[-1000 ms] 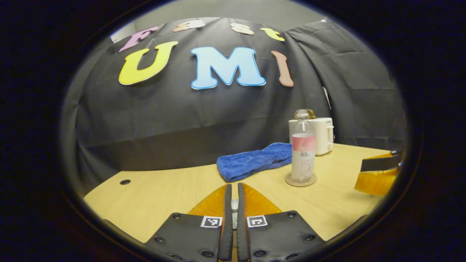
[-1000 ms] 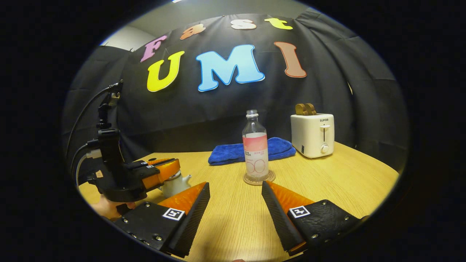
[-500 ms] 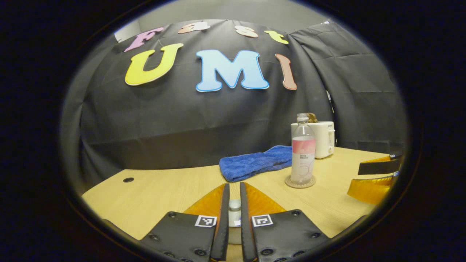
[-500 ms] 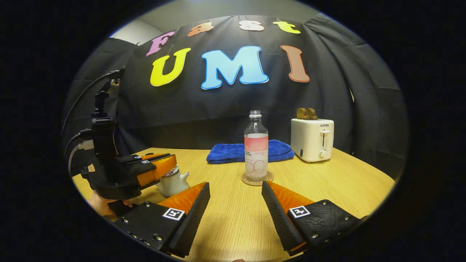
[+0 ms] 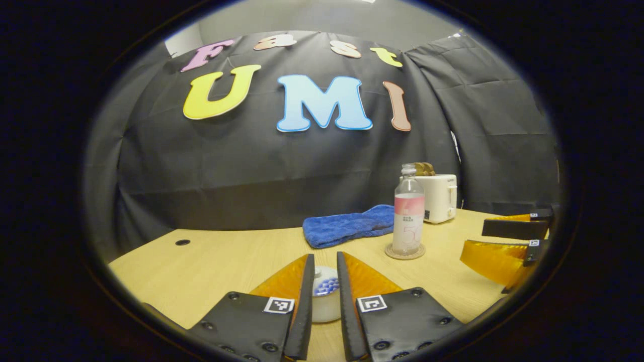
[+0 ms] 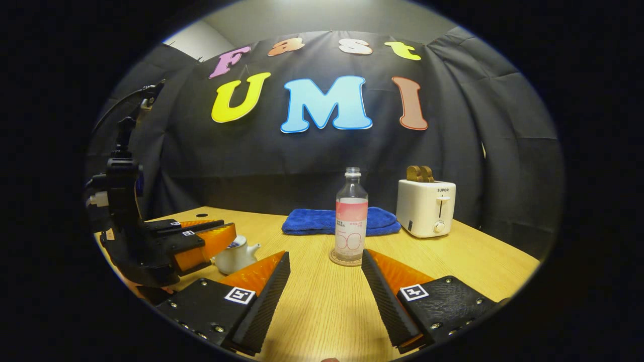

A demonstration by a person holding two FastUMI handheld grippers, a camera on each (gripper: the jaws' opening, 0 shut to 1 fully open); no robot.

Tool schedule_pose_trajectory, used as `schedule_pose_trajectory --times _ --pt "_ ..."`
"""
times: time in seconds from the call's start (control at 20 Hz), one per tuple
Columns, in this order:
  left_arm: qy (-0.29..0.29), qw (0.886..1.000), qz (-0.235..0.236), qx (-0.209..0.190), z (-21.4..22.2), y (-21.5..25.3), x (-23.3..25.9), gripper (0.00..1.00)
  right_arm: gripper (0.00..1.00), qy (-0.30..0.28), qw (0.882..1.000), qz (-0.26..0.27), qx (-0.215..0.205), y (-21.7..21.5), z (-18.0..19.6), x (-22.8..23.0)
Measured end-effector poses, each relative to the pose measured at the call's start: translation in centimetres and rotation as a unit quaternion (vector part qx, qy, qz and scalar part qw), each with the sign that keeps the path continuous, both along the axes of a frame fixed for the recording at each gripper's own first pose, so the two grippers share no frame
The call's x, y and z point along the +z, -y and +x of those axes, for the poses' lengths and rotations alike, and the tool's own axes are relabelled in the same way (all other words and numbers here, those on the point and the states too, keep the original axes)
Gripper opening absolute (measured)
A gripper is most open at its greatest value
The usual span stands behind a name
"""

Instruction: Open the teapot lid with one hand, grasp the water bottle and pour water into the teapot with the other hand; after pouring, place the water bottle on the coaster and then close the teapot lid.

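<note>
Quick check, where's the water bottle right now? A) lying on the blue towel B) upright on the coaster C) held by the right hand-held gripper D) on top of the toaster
B: the water bottle stands upright on the coaster, ahead of the open right hand-held gripper.

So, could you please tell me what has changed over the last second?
The left claw has opened a little, letting go of the teapot's lid, and has drawn back from the teapot, which now shows more fully with its lid on. The water bottle is still on the coaster, the right claw is still open, and the towel and toaster have not moved.
</note>
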State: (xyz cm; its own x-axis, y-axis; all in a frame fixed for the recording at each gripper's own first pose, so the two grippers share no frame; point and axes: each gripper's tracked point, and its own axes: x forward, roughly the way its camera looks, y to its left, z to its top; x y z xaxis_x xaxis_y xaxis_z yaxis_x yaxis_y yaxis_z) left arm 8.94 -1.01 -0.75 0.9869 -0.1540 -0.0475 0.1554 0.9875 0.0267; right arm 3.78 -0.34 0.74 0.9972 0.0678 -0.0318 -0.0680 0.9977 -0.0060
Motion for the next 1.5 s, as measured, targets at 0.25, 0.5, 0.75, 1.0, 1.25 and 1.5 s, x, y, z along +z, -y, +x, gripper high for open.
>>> schedule_pose_trajectory --times 0.25,0.5,0.75,1.0,1.25,1.5 --pt "0.007 1.0 -0.011 0.022 -2.3 -1.2 0.1 0.32 0.89 0.003 1.0 0.011 0.005 -0.8 -1.2 -0.1" --pt "0.015 0.999 -0.014 0.048 -4.3 -2.9 0.2 0.32 0.89 -0.003 1.0 -0.001 0.009 -1.0 -3.5 -0.8" --pt "0.021 0.998 -0.015 0.06 -6.8 -3.2 0.5 0.32 0.89 0.0 1.0 -0.01 0.012 -1.4 -5.5 -1.1" --pt "0.027 0.997 -0.017 0.069 -9.9 -3.1 0.7 0.34 0.89 0.007 1.0 0.001 0.022 -2.4 -7.2 -1.0" --pt "0.026 0.996 -0.016 0.082 -11.8 -3.4 0.7 0.37 0.89 0.016 1.0 0.002 0.019 -2.8 -8.1 -0.9" --pt "0.025 0.995 -0.016 0.098 -12.7 -3.8 0.6 0.43 0.89 0.015 1.0 0.003 -0.002 -2.2 -8.1 -1.0"
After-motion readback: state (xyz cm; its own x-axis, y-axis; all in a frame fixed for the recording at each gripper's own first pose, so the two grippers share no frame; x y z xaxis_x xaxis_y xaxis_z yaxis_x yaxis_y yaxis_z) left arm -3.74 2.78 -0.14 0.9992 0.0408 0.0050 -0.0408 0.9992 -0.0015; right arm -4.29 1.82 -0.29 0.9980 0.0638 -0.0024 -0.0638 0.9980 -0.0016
